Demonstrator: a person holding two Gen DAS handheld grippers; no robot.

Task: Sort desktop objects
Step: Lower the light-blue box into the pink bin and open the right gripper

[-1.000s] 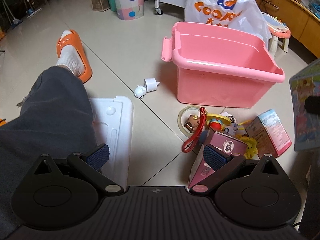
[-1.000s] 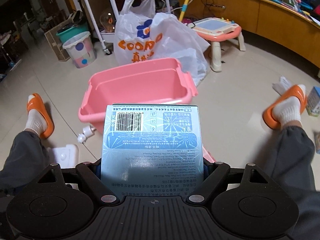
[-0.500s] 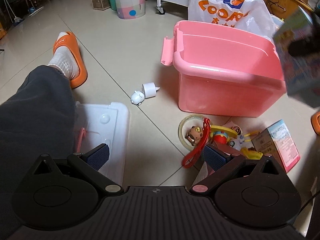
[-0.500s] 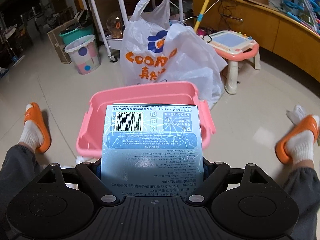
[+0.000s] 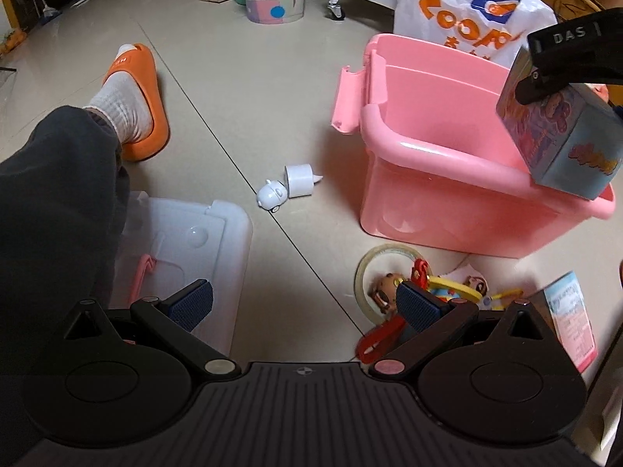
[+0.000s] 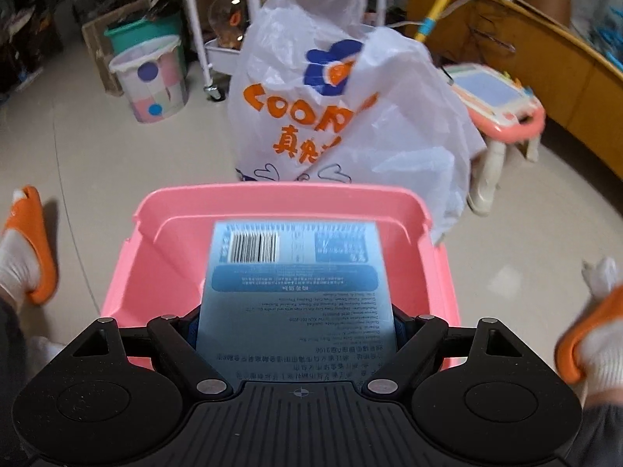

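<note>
Pink bin (image 5: 447, 210), orange slippers (image 5: 136, 116), blue barcode-printed box (image 6: 298, 292), white bag (image 6: 342, 116) with orange lettering.

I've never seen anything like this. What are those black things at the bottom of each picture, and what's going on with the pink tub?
There is no robot here: a seated person holds a two-finger hand-held gripper in each hand, each with a fisheye camera looking forward along its fingers. One picture comes from the left gripper, whose jaws are open and empty above the tiled floor. The other comes from the right gripper, clamped on a light blue printed cardboard box held over the open pink plastic storage bin. On the floor lie a small white toy figure, a heap of colourful small toys and a clear plastic lid.
</note>
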